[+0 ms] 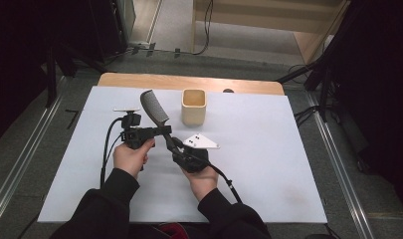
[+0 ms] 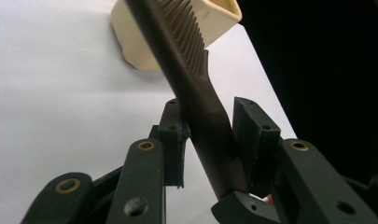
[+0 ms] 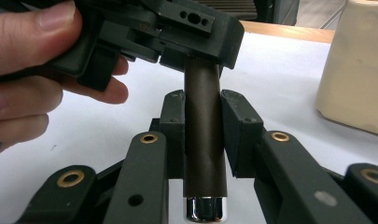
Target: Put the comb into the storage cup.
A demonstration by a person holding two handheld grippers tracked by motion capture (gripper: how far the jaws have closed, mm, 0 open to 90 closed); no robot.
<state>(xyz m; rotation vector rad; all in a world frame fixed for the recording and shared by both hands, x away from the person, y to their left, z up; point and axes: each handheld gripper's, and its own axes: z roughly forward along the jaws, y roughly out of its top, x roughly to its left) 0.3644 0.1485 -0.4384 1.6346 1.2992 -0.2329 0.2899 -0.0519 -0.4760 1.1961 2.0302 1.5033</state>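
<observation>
Your right gripper (image 3: 203,109) pinches the comb (image 3: 204,140) low on its handle, jaws tight on both sides. Your left gripper (image 2: 207,133) straddles the handle higher up; its jaws look closed on it, one side touching. The comb slants up over the white table (image 1: 268,149), teeth toward the cup (image 1: 193,107) just beyond. The right gripper view shows the handle's chrome cap (image 3: 204,210). Cup contents: cannot tell.

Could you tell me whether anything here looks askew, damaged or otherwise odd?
Nothing looks damaged or spilled. The comb is held off the table, tilted, with both the left gripper and right gripper on its handle. The cup stands upright.
</observation>
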